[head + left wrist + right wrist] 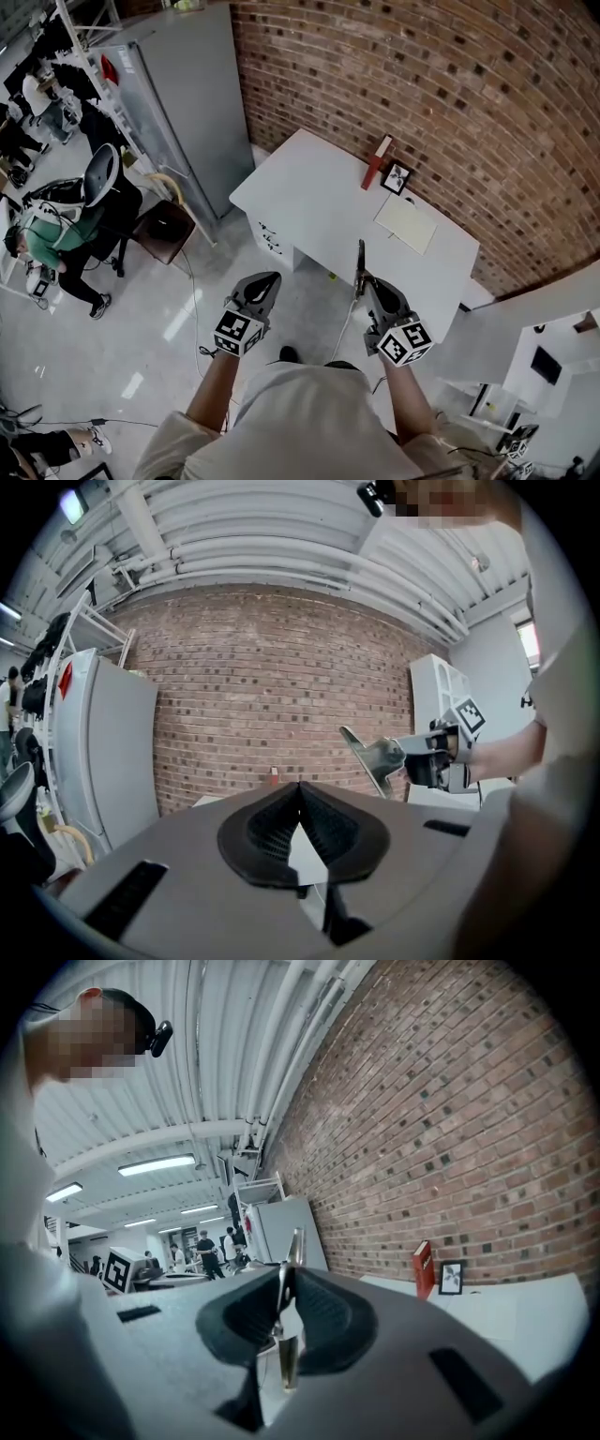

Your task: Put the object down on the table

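Note:
My right gripper (367, 279) is shut on a thin flat metal blade (359, 265), which stands on edge over the near edge of the white table (319, 202). In the right gripper view the blade (292, 1246) sticks out above and below the pads of that gripper (284, 1277). The left gripper view shows the same blade (362, 753) held up in the air. My left gripper (270, 279) hangs over the floor to the left of the table. Its jaws (300, 789) meet at the tips with nothing between them.
On the table's far side stand a red book (378, 161) and a small picture frame (397, 177), with a pale notepad (406, 223) lying nearer. A brick wall (422, 84) backs the table. To the left are a grey cabinet (187, 103), a brown stool (164, 230) and a seated person (47, 246).

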The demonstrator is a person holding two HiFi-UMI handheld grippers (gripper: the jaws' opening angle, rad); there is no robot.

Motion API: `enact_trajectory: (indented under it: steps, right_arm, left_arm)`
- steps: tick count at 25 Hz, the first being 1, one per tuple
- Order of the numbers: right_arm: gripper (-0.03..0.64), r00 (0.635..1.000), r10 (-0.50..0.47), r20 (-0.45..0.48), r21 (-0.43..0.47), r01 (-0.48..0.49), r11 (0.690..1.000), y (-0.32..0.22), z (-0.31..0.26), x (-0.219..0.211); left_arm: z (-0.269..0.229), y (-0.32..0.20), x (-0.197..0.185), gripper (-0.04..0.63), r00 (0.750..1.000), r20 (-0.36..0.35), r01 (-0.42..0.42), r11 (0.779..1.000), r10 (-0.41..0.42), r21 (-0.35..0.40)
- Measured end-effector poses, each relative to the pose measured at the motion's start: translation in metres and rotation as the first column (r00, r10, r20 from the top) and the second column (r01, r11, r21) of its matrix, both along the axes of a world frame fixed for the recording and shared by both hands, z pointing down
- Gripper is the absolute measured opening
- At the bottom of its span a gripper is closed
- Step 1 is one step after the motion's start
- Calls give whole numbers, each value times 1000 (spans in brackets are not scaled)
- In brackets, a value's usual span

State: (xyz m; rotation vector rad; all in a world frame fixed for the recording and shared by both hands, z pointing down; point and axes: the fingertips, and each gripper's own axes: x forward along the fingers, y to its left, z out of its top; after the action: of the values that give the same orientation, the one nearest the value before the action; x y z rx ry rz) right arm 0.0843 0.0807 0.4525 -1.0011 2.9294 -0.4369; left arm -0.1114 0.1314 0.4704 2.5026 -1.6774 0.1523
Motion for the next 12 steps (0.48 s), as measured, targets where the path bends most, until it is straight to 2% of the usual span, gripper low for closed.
enact_trajectory:
  steps: [6,12]
  right_arm:
    - [37,1000,17,-14,-5,-17,1000,-13,2,-20]
    - [37,999,20,-27,-2,-21,1000,-31,3,-28]
  left_arm:
    - [2,-15,-29,-6,1000,-21,-10,1000,11,5]
    - [7,-30,-39,-6,999,-46,-2,1000,2,-1]
